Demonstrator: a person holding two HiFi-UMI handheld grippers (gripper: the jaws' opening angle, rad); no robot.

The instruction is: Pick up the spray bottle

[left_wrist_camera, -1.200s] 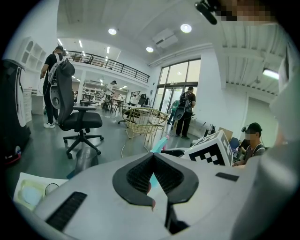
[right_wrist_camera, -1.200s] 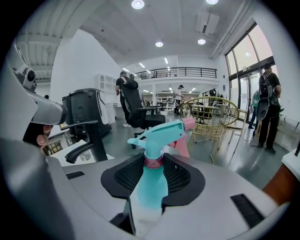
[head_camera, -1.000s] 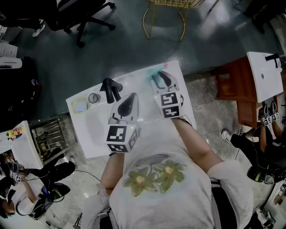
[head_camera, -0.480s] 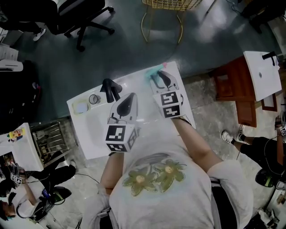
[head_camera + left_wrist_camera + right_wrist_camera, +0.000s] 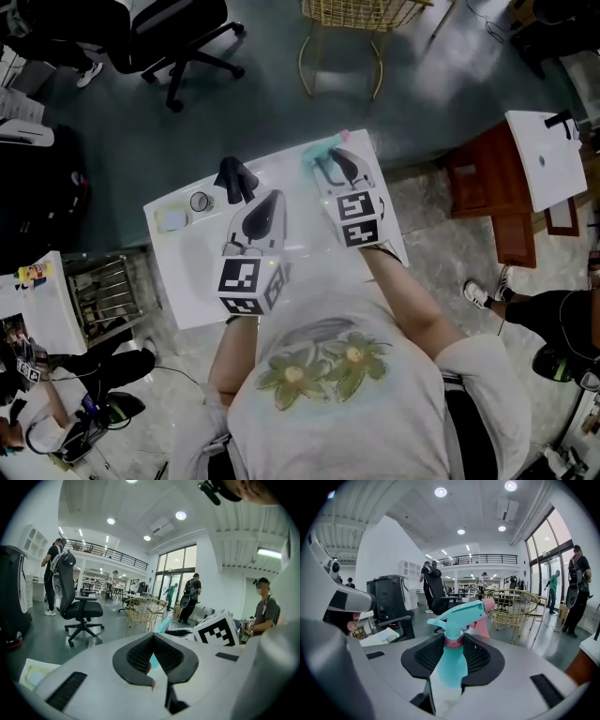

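**1. Spray bottle** (image 5: 459, 613). Teal body and trigger head, pink collar at the neck, pink nozzle tip. It stands upright. In the right gripper view the nozzle points toward 2 o'clock. In the head view it stands at 1 o'clock on the white table (image 5: 187, 281), close to the far edge. Whether its base touches the tabletop cannot be told.

**2. Right gripper** (image 5: 453, 658). Jaws closed on the spray bottle's body just below the collar. The black ribbed pads (image 5: 483, 657) press it from either side. The marker cube faces the person, at 6 o'clock of the jaws.

**3. Left gripper** (image 5: 154, 662). Jaws drawn together with only a sliver of gap and nothing held. The bottle's teal shows through that gap from beyond. The gripper is over the middle of the table, at 8 o'clock of the right gripper, beside it and not touching.

**4. Table items.**
- Black object (image 5: 234, 178), kind unclear, at 11 o'clock of the left gripper.
- Small round item (image 5: 200, 201), just beside the black object at its 8 o'clock.
- Pale square pad (image 5: 172, 219), toward the table's 10 o'clock corner.

**5. Surroundings.**
- Gold wire basket (image 5: 352, 14), on the floor at 12 o'clock beyond the table.
- Black office chair (image 5: 178, 37), at 11 o'clock.
- Brown wooden cabinet (image 5: 478, 173), at 3 o'clock.
- Several people stand in the background of both gripper views, some by the glass doors.
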